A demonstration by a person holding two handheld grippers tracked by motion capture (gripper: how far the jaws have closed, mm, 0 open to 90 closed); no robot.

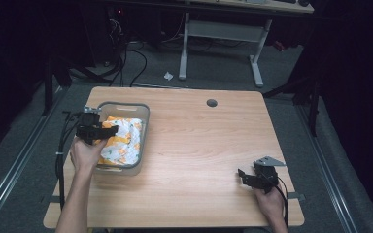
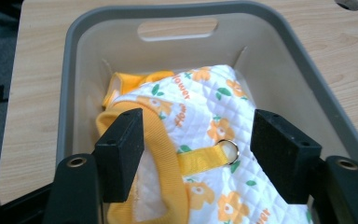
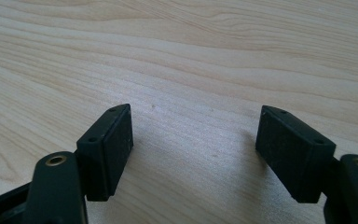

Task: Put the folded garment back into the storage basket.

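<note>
- A white quilted garment [image 2: 205,126] with orange flowers and yellow trim lies bundled in a grey plastic bin [image 1: 143,112] at the bench's [image 1: 204,145] left side.
- The left gripper [image 2: 196,154] hovers over the garment, fingers apart, gripping nothing.
- The right gripper [image 3: 193,154] rests low over bare bench, fingers wide apart and empty.

Bin [image 2: 70,84]: grey, plain, paler inside; garment [image 2: 205,116] in it: white quilted cloth, printed with orange flowers, green leaves and orange lettering; its trim and strap yellow-orange, with a silver ring [image 2: 228,149] on the strap; table [image 1: 199,145]: light wood, grain in pale brown streaks, one dark round hole [image 1: 211,103]; left gripper [image 2: 196,154]: black, with brass-coloured screw holes; right gripper [image 3: 193,154]: black likewise, a grey plate on top; floor [image 1: 24,145]: grey; far desk frame [image 1: 221,31]: white.
</note>
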